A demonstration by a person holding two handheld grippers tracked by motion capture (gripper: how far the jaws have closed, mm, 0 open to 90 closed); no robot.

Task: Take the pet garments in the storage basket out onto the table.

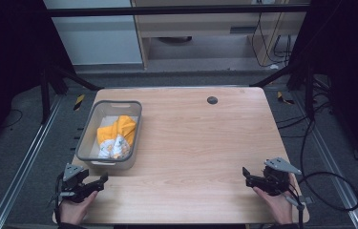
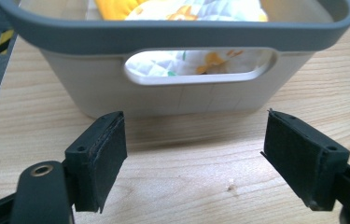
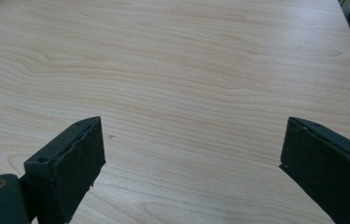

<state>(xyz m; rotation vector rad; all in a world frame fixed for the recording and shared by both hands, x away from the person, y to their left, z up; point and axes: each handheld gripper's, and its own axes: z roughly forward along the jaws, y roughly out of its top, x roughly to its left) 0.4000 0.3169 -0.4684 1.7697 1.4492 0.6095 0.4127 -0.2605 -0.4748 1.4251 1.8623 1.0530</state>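
Grey plastic basket (image 1: pixel 88 138), rounded handle slot, held quilted yellow-white cloth (image 1: pixel 116 136); no legible writing. Left gripper (image 2: pixel 193 147) and right gripper (image 3: pixel 191 158) stood wide, holding nothing.

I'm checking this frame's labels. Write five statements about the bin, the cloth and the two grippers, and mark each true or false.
1. The cloth lies inside the bin. True.
2. The left gripper is shut on the bin's rim. False: its jaws stand open, just short of the bin's handle cut-out, holding nothing.
3. The right gripper is open over bare table. True.
4. The bin sits at the table's right edge. False: in the high view it sits on the left side, in front of the left gripper.
5. The cloth is plain blue. False: it is yellow-orange and white.
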